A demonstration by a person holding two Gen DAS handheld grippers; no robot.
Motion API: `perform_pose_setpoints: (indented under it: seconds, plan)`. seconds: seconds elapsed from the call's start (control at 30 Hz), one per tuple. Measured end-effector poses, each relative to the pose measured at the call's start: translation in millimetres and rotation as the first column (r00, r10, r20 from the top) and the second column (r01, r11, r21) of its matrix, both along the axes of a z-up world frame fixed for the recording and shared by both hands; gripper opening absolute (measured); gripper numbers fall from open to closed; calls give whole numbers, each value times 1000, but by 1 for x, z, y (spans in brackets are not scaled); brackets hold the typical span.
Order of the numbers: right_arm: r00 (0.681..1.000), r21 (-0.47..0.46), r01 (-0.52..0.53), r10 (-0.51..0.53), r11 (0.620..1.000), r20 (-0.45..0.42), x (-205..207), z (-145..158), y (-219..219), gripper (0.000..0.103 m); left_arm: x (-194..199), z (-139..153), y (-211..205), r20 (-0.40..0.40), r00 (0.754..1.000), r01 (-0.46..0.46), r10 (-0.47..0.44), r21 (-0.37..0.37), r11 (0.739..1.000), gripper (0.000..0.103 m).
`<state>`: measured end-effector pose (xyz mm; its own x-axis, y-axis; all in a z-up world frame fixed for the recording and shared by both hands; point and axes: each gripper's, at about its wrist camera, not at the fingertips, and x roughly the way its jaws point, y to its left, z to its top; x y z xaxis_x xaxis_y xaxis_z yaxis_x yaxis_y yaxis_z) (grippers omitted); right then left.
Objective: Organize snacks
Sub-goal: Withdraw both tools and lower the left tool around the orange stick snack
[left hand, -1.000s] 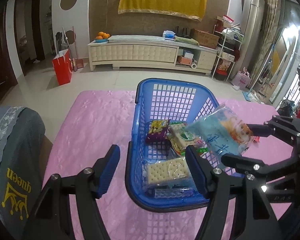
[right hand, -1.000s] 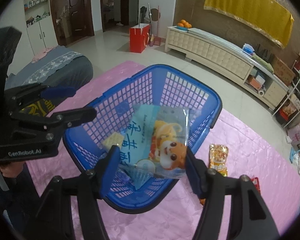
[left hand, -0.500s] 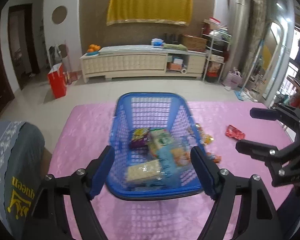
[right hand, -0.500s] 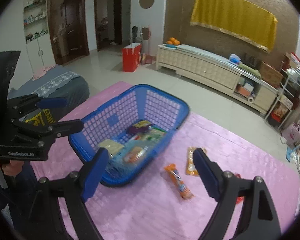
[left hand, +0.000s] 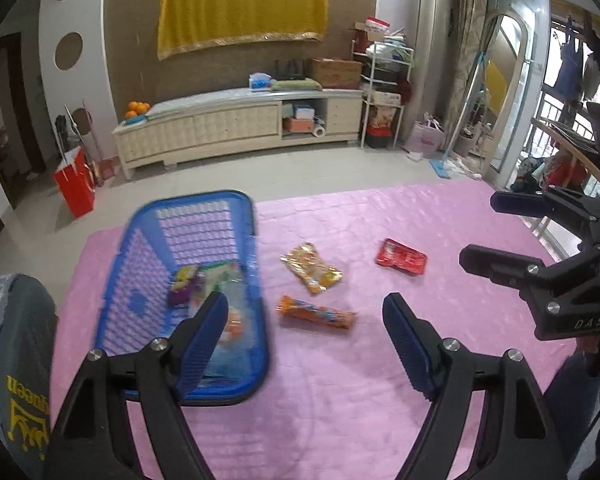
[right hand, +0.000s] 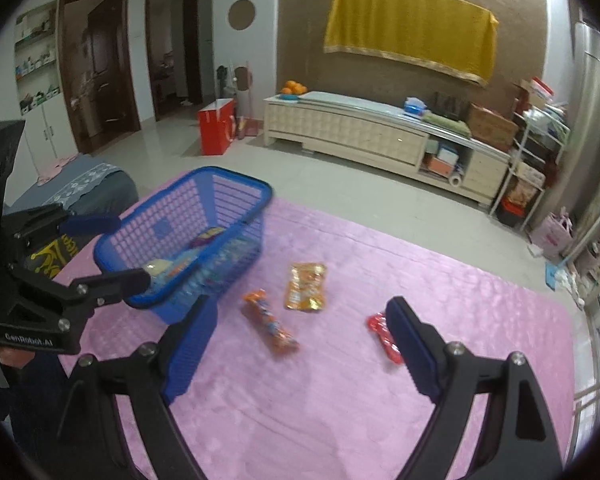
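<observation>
On the pink cloth [left hand: 340,400] lie three snack packets [left hand: 315,317] beside my blue basket [left hand: 188,216]; my left gripper [left hand: 306,344] and right gripper [right hand: 300,350] have just been opening, both empty.

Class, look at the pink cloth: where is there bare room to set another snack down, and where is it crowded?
Bare: the near cloth, and its far right beyond the red packet. Crowded: beside the blue basket, around the orange tube and yellow pouch.

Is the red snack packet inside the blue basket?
No, the red snack packet lies on the pink cloth, well apart from the blue basket.
</observation>
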<state>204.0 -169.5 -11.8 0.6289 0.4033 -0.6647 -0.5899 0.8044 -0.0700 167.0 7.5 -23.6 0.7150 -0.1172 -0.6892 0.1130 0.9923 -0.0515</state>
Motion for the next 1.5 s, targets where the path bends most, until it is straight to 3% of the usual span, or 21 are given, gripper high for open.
perform_pose_setpoints:
  seconds: [0.23, 0.47, 0.57, 0.67, 0.77, 0.87, 1.17, 1.5]
  plan:
    - [999, -22, 53, -53, 998, -11, 15, -17, -36, 89, 25, -27, -45, -80, 997, 1, -3, -18, 1000, 78]
    - [994, -29, 95, -96, 995, -48, 39, -40, -62, 89, 52, -62, -74, -145, 986, -81, 83, 20, 997, 78]
    - [991, -33, 114, -116, 993, -63, 50, -52, -69, 89, 64, -79, -79, -189, 977, -97, 96, 2, 995, 78]
    - [991, -77, 126, -130, 989, -43, 58, -66, -69, 89, 73, -93, -86, -201, 975, -96, 99, 26, 995, 75]
    - [988, -98, 136, -142, 986, -58, 68, -78, -71, 89, 80, -104, -85, -215, 970, -107, 112, 35, 994, 68]
    - [983, -91, 145, -154, 985, -98, 82, -92, -73, 89, 91, -118, -77, -252, 958, -142, 135, -10, 990, 60]
    - [982, -109, 106, -121, 988, -147, 113, -121, -63, 89, 112, -143, -50, -321, 919, -258, 230, -45, 965, 60]
    - [987, -131, 47, -66, 990, -146, 132, -138, -56, 89, 131, -170, -42, -373, 873, -329, 313, 22, 944, 58]
